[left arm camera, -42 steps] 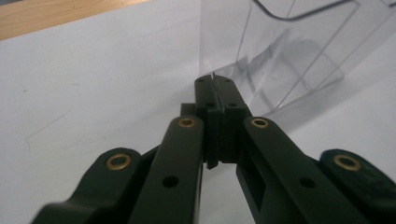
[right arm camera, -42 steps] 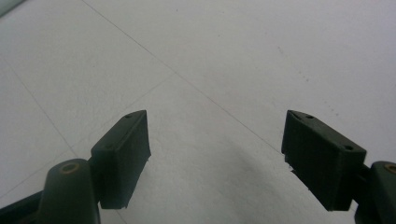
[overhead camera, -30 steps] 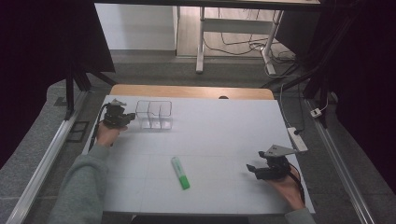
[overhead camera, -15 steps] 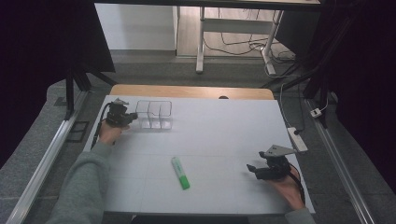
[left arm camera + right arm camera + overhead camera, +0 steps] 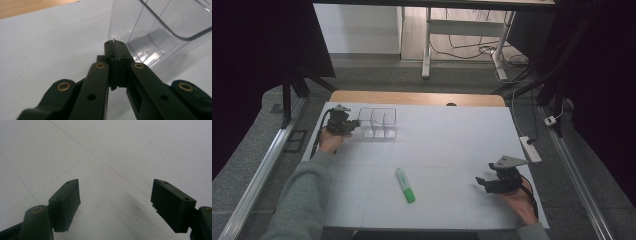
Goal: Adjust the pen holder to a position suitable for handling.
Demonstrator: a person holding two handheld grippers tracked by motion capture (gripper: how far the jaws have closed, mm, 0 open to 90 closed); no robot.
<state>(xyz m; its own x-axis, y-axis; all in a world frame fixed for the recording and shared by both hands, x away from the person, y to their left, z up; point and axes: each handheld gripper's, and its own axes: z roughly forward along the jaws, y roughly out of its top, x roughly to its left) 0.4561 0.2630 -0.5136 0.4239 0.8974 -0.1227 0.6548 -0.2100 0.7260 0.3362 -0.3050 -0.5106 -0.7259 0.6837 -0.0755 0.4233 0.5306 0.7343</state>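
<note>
Probably a lab — white test table [image 5: 452, 130], floor cables [image 5: 472, 47].

The marker [image 5: 405, 185] lies on the table [image 5: 452, 130], organizer [image 5: 378, 122] far left behind it.

1. The clear container [image 5: 160, 32] just right of the left gripper [image 5: 115, 45] is cut off by the top and right edges.
2. The closed jaws hide whatever thin edge they pinch.
3. The right gripper [image 5: 115, 195] arms run off the bottom edge.

High overhead view — two close, table-level [image 5: 447, 145] views
</note>
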